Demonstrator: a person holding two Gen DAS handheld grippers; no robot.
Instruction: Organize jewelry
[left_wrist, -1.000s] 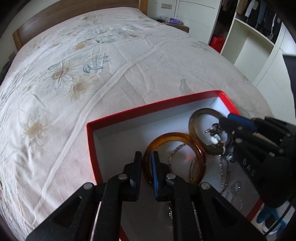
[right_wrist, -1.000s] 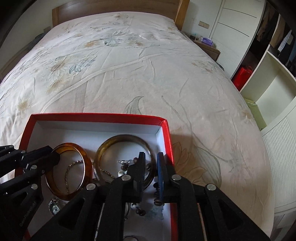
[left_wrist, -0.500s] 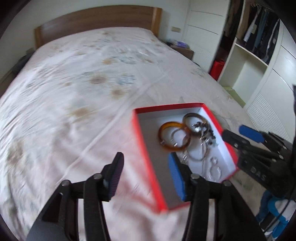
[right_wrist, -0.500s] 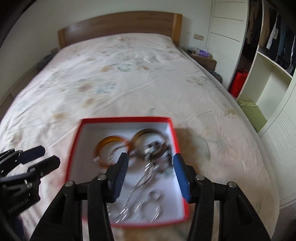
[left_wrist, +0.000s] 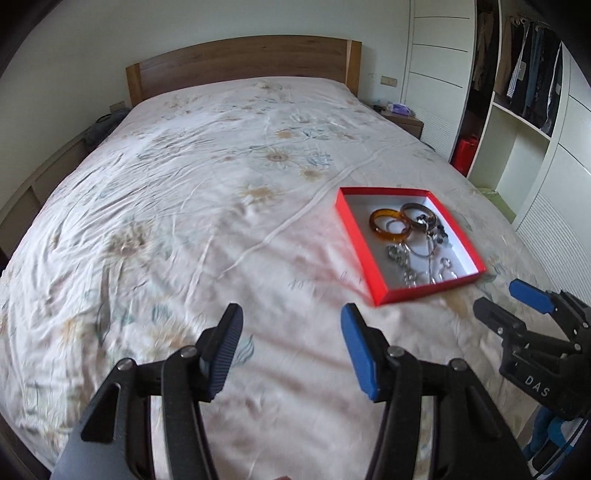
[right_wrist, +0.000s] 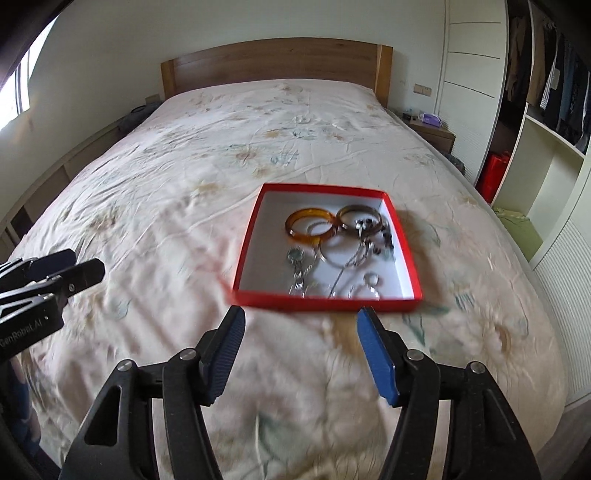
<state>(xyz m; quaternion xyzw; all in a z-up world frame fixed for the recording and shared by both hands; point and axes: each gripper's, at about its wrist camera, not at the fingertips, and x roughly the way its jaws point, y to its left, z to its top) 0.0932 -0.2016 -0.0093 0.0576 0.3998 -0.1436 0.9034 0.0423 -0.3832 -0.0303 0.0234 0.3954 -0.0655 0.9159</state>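
A second earlier your left gripper pinched the amber bangle and your right gripper was nearly closed over the brown bangle, both deep in the red box. You had since let go and drawn both back to the near side of the bed. Their jaws had just been opening and stood wide with nothing between them. The box lay on the sheet, far right of the left gripper, both bangles side by side at its far end among chains and rings.
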